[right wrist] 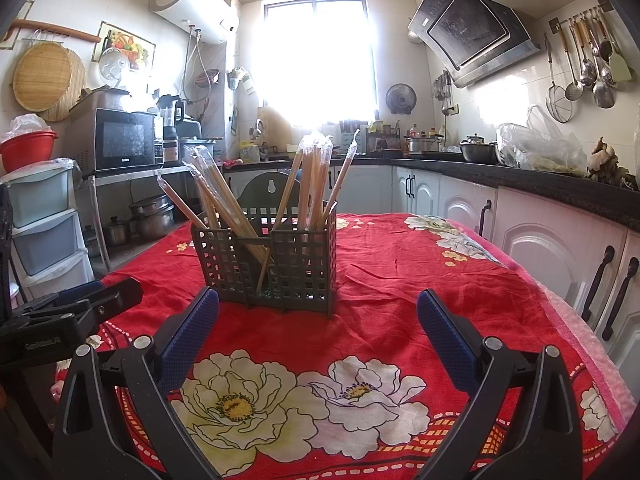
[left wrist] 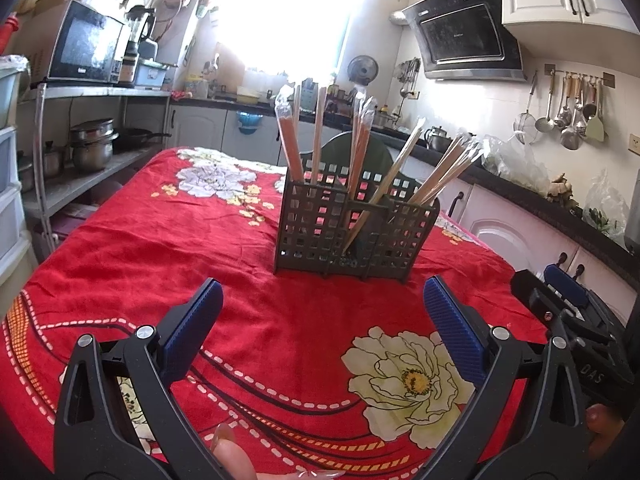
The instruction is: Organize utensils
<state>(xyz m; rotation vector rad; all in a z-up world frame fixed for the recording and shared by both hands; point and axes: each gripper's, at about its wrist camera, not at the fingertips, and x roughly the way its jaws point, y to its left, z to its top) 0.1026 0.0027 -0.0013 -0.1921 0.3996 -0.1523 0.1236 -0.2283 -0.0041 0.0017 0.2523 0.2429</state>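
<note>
**Both grippers held open before the chopstick caddy**

Your left gripper (left wrist: 322, 300) hangs over the red floral tablecloth (left wrist: 132, 240) with its blue-padded jaws spread wide and nothing between them. Your right gripper (right wrist: 318, 312) is in the same state: jaws well apart, empty, above the cloth.

The grey lattice utensil caddy (left wrist: 320, 224) stands upright on the cloth, directly ahead of both grippers and apart from each. It has several compartments and an arched hanging tab at its back. Wrapped chopsticks (left wrist: 290, 144) fill it, each pair in a clear plastic sleeve. Seen from your left wrist, one group stands nearly upright in the caddy's left compartment, a second group rises near its middle, and a third fans out to the right over the caddy's rim. One pair leans diagonally inside the front of the caddy, its lower end down near the caddy's floor.

From your right wrist the caddy (right wrist: 266, 260) sits a little left of centre, and the chopsticks (right wrist: 314, 176) in its right compartment stand tallest.

Each gripper shows at the edge of the other's view, both on the near side of the caddy. A fingertip (left wrist: 230, 452) of yours appears at the bottom of the left wrist view, below the caddy. Behind the caddy is a bright window (right wrist: 320, 56).
</note>
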